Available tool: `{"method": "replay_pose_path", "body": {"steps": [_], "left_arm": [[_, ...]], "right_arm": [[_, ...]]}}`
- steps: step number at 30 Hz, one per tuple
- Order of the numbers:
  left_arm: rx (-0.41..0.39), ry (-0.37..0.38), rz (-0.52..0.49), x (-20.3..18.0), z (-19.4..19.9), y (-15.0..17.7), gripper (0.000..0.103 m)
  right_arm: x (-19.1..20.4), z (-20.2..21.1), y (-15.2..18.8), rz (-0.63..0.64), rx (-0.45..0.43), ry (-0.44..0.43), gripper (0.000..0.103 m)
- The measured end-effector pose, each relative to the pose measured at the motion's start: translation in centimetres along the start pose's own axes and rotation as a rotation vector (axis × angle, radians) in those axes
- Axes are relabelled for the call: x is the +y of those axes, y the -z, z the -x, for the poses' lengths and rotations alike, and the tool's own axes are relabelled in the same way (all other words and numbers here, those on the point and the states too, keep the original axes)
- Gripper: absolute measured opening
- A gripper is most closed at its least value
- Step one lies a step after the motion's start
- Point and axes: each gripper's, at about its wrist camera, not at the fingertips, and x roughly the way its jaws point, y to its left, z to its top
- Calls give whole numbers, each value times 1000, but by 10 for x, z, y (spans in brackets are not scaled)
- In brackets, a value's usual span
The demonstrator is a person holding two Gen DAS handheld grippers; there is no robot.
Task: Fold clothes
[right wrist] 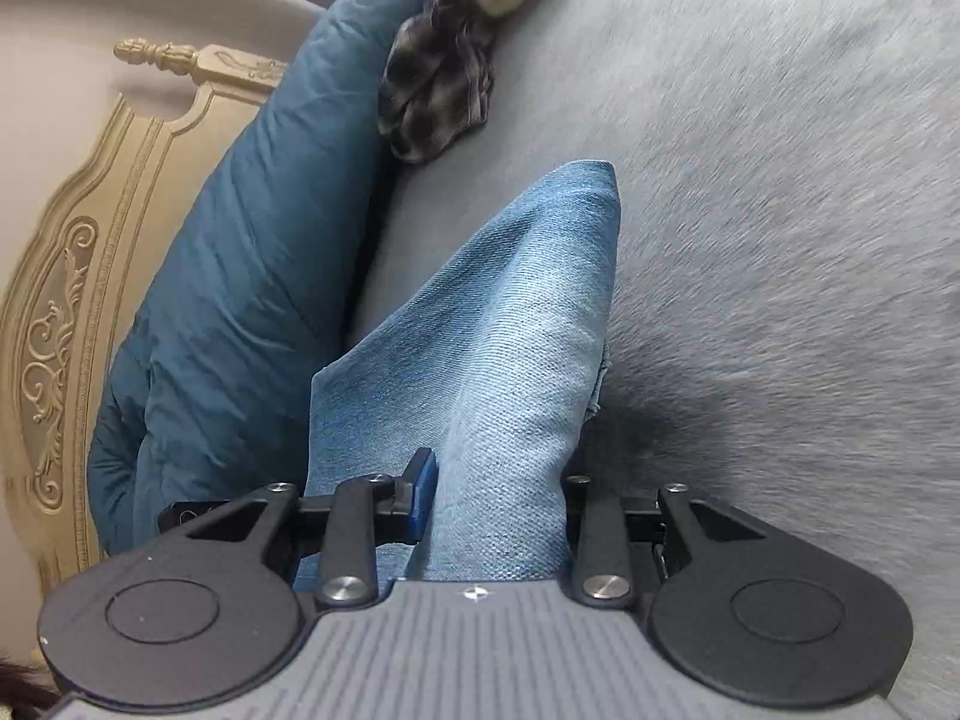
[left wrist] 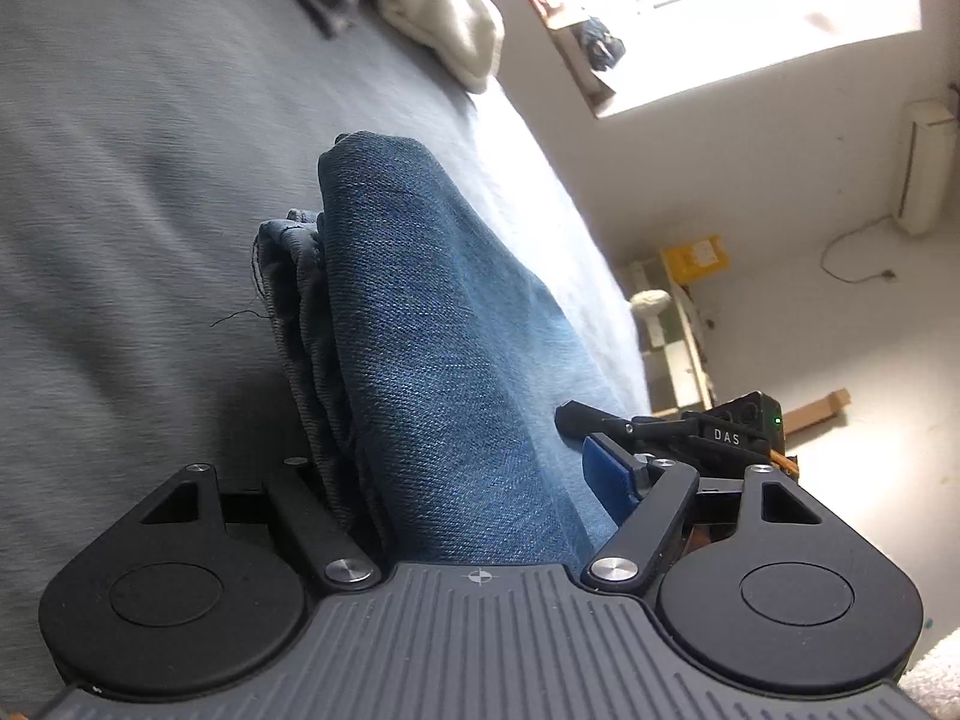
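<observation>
A pair of blue jeans point(left wrist: 420, 324) is folded into a thick bundle and hangs lifted over the grey bed cover point(left wrist: 132, 192). My left gripper point(left wrist: 468, 468) holds one end of the bundle with wide jaws. Its blue pad point(left wrist: 606, 480) shows on the right, and the other finger is hidden behind the denim. In the right wrist view, the jeans point(right wrist: 516, 324) run up from my right gripper point(right wrist: 498, 480), which is shut on a narrower fold. That gripper's blue pad point(right wrist: 423, 492) presses the cloth. The right gripper point(left wrist: 690, 429) also appears close by in the left wrist view.
A dark checked garment point(right wrist: 438, 84) and a cream garment point(left wrist: 444, 24) lie at the head of the bed. A teal pillow point(right wrist: 252, 252) leans on the ornate headboard point(right wrist: 66, 276). Beyond the bed edge are a bright window point(left wrist: 750, 6), a low shelf point(left wrist: 678, 324) and the floor.
</observation>
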Motion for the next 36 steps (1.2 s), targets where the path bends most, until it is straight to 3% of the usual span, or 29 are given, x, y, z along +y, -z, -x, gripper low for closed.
{"method": "replay_pose_path", "body": {"steps": [10,21,29,36], "left_arm": [[15,67,-50,-37,-48,-16,75],[30,98,-169,-107,-118,-62,75],[97,15,-293,-213,-164,-99,75],[103,-8,-337,-326,-180,-107,75]], "right_arm": [[-2,58,-6,13,-116,14,34],[-8,126,-39,43,-273,-20,34],[-19,197,-79,13,-379,-98,34],[8,287,-121,-15,-386,-143,34]]}}
